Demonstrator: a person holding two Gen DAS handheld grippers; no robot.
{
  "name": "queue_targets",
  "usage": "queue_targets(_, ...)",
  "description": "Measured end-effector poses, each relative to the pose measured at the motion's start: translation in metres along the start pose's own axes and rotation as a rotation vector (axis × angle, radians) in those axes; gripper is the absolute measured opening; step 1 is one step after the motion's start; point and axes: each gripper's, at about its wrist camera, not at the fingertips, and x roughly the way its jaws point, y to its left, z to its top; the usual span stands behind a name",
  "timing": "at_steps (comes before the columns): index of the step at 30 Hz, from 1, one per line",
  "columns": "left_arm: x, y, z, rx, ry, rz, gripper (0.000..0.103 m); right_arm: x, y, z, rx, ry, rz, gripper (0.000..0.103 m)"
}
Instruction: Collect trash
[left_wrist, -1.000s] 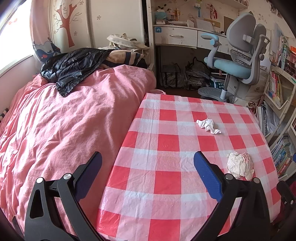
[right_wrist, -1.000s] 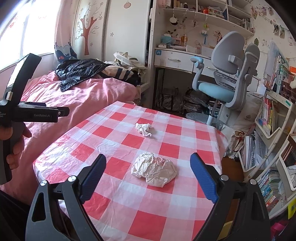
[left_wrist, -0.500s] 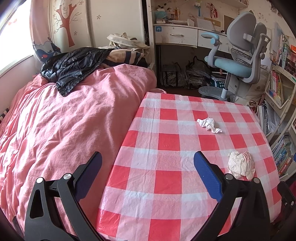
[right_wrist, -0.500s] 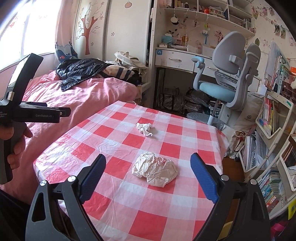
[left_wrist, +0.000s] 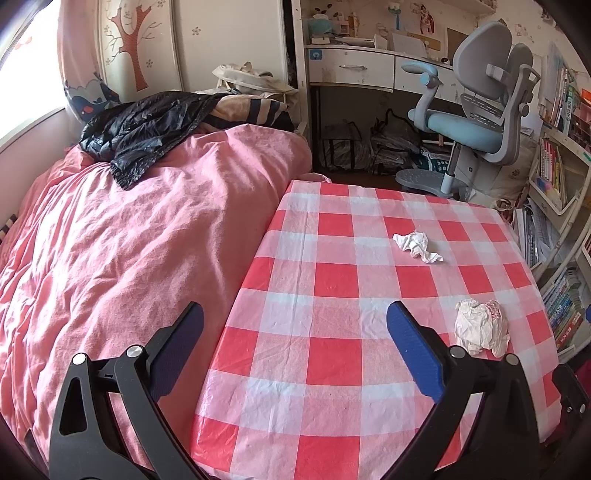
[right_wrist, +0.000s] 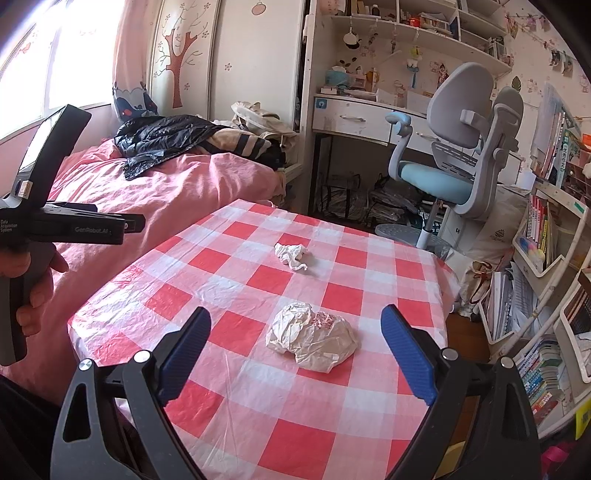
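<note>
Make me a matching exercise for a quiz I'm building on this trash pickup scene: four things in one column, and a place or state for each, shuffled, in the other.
Things
1. large crumpled wrapper
2. small crumpled tissue
3. black jacket
4. right gripper

Places or states
A. lying on the pink bed
B. jaws wide open, holding nothing
C. on the checked tablecloth, farther from the grippers, toward the desk chair
D. on the checked tablecloth, nearer, framed between the right gripper's jaws

Pairs: 1-D, 2-C, 3-A, 4-B
</note>
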Motion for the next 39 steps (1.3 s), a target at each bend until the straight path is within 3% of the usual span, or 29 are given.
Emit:
queue_targets(9,0.003,0.001,-0.002,0.006,0.005,-0.013,0.096,0.001,0.001,0.000,-0.001,0.002,-0.001,0.090)
queue_targets(21,0.027,0.015,0.003,-0.046,0.059,-0.146,0.096,0.021,-0.011,-0.001,0.049,0.060,0.033,0.091)
queue_targets(31,0.075,-0.035,0.031,0.018,0.090,-0.240,0.096,0.076,-0.026,-0.006,0.088,0.213,0.087,0.091)
queue_targets(39,0.134,-0.097,0.050,0.150,0.148,-0.289,0.096,0.102,-0.039,-0.010,0.127,0.274,0.135,0.091)
